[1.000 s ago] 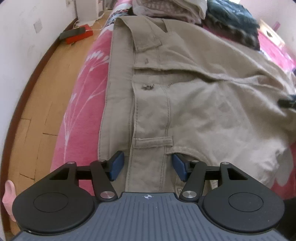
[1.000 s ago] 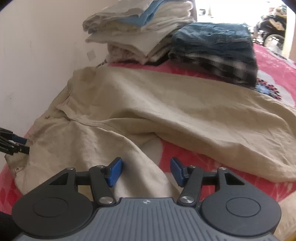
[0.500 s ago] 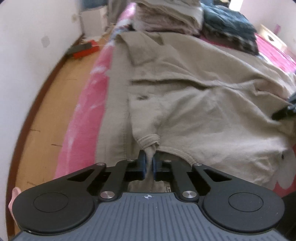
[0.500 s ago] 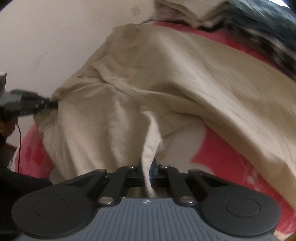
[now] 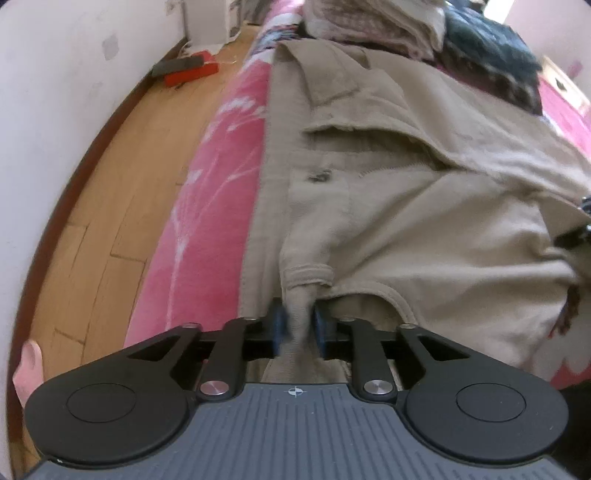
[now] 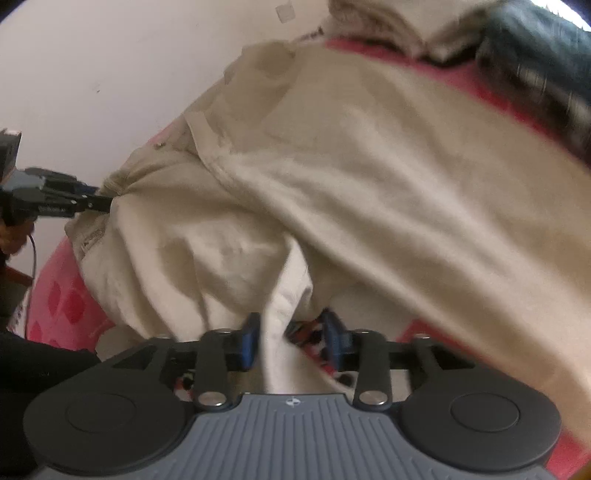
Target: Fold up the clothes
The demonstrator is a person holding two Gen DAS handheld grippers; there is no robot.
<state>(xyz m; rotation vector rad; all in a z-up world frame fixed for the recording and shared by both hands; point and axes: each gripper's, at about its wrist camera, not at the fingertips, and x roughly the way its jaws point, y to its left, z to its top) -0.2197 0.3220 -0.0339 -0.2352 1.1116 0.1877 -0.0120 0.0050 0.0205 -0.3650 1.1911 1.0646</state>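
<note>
Here we are with both claws on the beige trousers, which lie spread across the bed's pink blanket. Our left claw has its blue pads pressed in on a bunched fold at the waistband, just by a belt loop, near the bed's edge above the wooden floor. Our right claw is pinching a raised ridge of the pale cloth, though its pads stand a little apart around the fabric, so the grip looks loose. From the right wrist view we catch the left claw out at the far left, biting the waistband corner. Beyond the trousers sit a stack of folded light clothes and a dark pile beside it.
</note>
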